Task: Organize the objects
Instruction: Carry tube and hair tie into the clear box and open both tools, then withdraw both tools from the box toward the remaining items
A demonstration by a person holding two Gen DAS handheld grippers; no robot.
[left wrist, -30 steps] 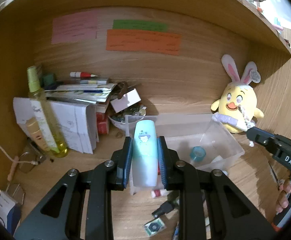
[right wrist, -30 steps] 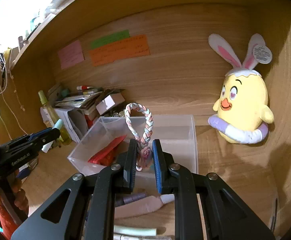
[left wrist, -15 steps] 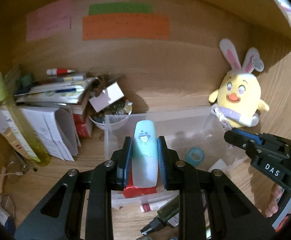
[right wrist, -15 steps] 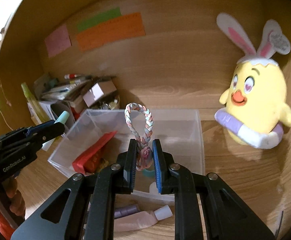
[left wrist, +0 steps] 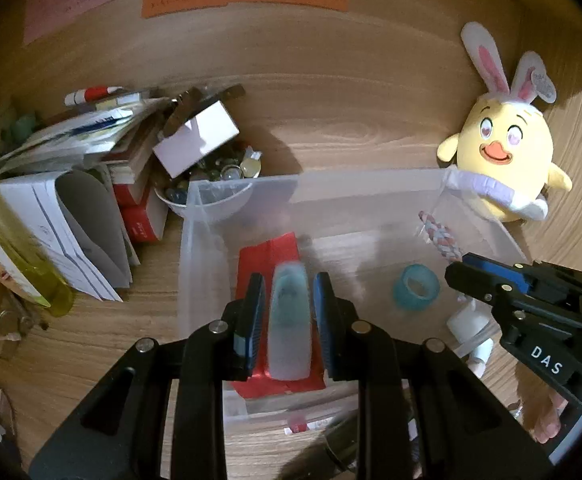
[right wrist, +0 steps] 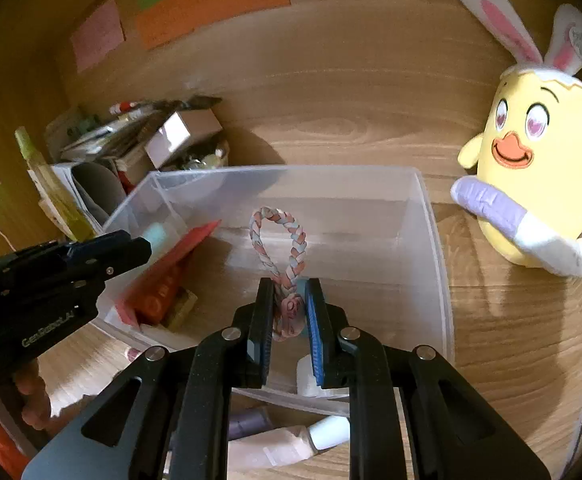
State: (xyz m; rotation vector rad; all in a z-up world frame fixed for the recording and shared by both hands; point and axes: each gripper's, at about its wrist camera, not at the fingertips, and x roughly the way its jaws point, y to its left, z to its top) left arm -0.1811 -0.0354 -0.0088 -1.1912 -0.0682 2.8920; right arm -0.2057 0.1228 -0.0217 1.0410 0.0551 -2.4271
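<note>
Drop-off step: tube (left wrist: 289, 320) is clamped in left tongs (left wrist: 289, 322), braid (right wrist: 287, 276) pinched in near-shut right tongs (right wrist: 288, 320), both held over bin (right wrist: 431, 240). Next: jaws to be opened, tube at 9 o'clock, braid at 3.

Black claw (left wrist: 287, 320) arms, blue pads, silver screws, white lettering

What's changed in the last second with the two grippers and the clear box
Both grippers have come forward and down over the clear box. The left gripper keeps its hold on the mint tube, now above the red packet inside; the right gripper keeps the braided loop clamped, now over the box's interior. Nothing was released. The plush chick and the paper pile stayed put.
</note>
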